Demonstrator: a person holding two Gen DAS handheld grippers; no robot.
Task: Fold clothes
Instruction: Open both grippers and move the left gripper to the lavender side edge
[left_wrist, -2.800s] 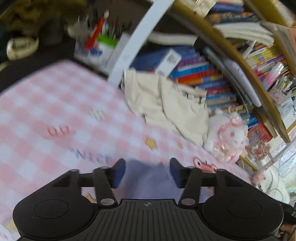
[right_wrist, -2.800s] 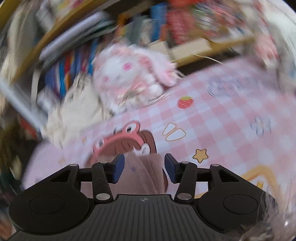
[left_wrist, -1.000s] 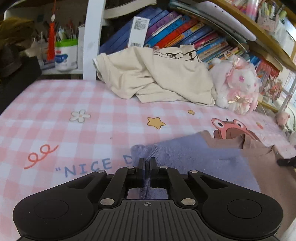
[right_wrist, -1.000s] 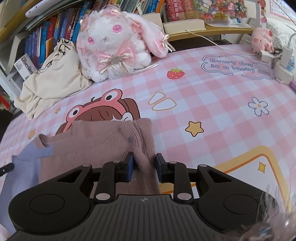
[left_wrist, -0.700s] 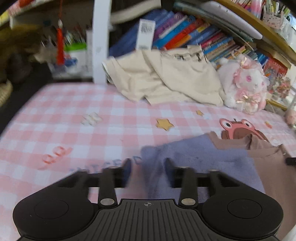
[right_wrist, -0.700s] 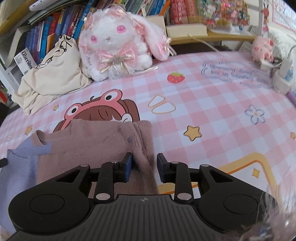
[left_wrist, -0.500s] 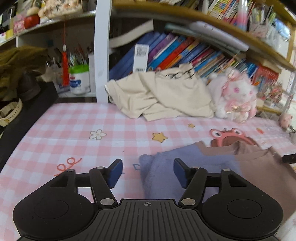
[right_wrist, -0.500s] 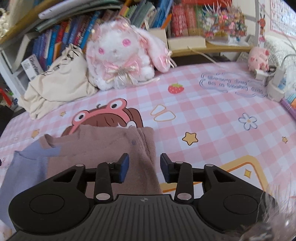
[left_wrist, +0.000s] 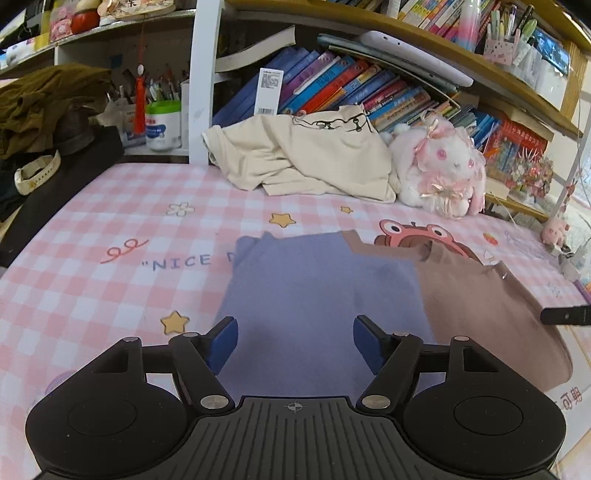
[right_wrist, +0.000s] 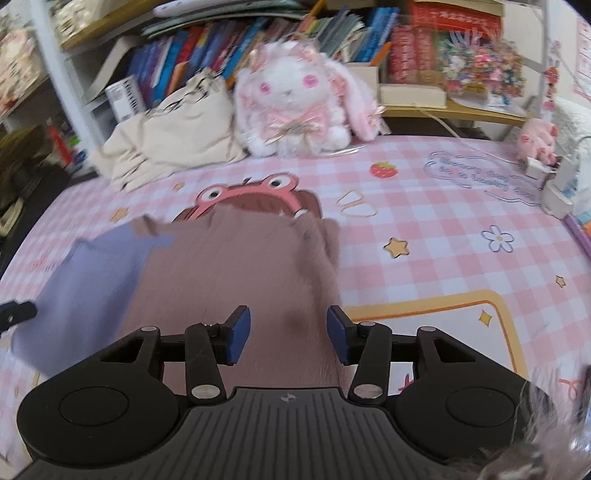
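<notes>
- Sweater (left_wrist: 325, 295) is lying flat on the pink checked sheet (left_wrist: 92, 295), lilac half on the left, brown half on the right, so we'd say one fold just got laid down.
- Left gripper (left_wrist: 293, 341) has just been opening: jaws wide apart above the lilac part, gripping nothing.
- Right gripper (right_wrist: 288, 332) has been opening too, pads clear of the brown cloth below them.
- Cream shirt (left_wrist: 303, 162) sits crumpled by the plush bunny (left_wrist: 439, 166), not yet folded.
- Next, we reckon: pick fresh edges of the sweater for another fold, pinching one layer cleanly, or go for the shirt.
</notes>
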